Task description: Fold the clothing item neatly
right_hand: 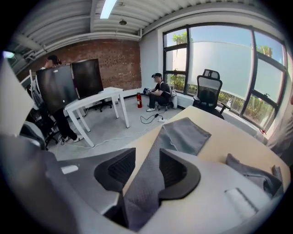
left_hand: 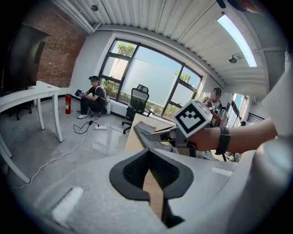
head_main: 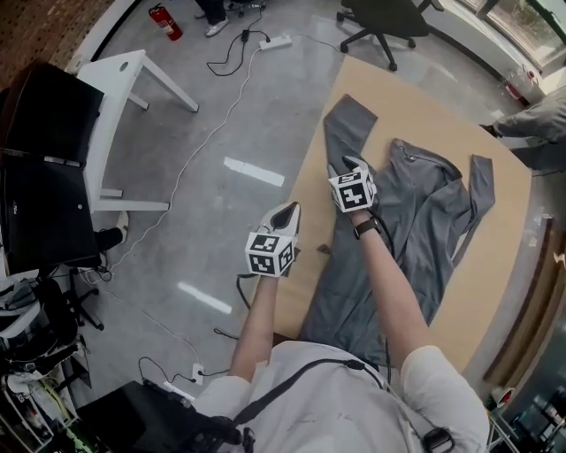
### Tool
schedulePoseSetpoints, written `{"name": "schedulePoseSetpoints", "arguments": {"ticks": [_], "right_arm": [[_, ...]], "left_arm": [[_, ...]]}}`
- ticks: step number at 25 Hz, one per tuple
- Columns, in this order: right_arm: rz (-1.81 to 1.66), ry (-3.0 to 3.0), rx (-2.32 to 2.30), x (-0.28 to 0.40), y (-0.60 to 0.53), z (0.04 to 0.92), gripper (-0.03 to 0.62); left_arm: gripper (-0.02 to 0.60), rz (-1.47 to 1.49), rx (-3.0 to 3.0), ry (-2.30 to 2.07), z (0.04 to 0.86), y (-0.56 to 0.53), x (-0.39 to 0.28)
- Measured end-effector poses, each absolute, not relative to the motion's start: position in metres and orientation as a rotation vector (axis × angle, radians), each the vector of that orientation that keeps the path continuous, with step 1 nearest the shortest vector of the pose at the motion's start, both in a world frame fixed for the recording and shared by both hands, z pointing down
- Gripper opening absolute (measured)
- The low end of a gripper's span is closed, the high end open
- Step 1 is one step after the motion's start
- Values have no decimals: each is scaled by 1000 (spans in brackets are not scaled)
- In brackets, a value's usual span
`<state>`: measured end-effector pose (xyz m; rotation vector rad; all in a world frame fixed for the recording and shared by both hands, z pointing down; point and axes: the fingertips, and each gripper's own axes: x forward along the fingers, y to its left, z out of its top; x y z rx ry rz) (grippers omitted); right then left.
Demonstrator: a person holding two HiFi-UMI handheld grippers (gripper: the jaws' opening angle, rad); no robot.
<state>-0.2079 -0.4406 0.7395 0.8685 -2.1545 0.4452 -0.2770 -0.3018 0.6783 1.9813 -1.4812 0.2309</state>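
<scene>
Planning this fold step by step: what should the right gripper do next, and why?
Probably close the right gripper on the grey sleeve: its jaws stand apart with the sleeve's fabric between them, ungripped, and the garment lies spread on the table.

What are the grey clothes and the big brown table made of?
The grey clothing item looks like soft matte fabric, perhaps a knit: it wrinkles and lies limp, and the right gripper view shows a fine thread texture. The table top looks like plain, unpolished wood board or cardboard: flat, tan, without shine.

Bare table point(head_main: 402, 102) surrounds the garment point(head_main: 424, 221); office chair point(head_main: 382, 19) stands beyond.
</scene>
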Motion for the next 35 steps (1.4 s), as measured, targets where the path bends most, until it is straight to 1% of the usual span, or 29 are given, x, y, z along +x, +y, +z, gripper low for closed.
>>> {"name": "schedulePoseSetpoints", "arguments": {"ticks": [2, 3, 8, 11, 14, 15, 16, 17, 18, 22, 28, 31, 35], "right_arm": [[438, -2119, 844, -220, -452, 755, 186], [436, -2103, 838, -224, -457, 762, 187], [426, -2026, 847, -246, -488, 794, 180], [449, -1952, 902, -234, -499, 810, 164], [534, -1955, 945, -228, -502, 810, 164], [537, -1957, 948, -228, -502, 809, 144], [527, -1955, 944, -228, -500, 809, 46], [517, -1957, 931, -228, -497, 809, 27], [517, -1969, 912, -228, -492, 808, 26], [530, -2098, 901, -223, -478, 784, 28], [564, -2322, 955, -194, -445, 709, 28], [717, -2431, 1032, -163, -433, 674, 29], [1010, -2528, 1189, -104, -420, 640, 29]], "left_arm": [[0, 234, 1960, -1478, 685, -296, -280], [0, 235, 1952, -1475, 688, -293, -281], [0, 224, 1930, -1473, 692, -284, -285], [0, 215, 1921, -1467, 694, -279, -280], [0, 214, 1913, -1465, 697, -275, -279], [0, 213, 1909, -1465, 698, -275, -279], [0, 211, 1906, -1464, 699, -275, -279], [0, 206, 1904, -1462, 699, -275, -279], [0, 200, 1904, -1459, 699, -275, -278], [0, 185, 1915, -1452, 694, -281, -274], [0, 162, 1921, -1445, 691, -294, -269], [0, 165, 1937, -1433, 687, -298, -261], [0, 172, 1952, -1403, 683, -298, -246]]}}
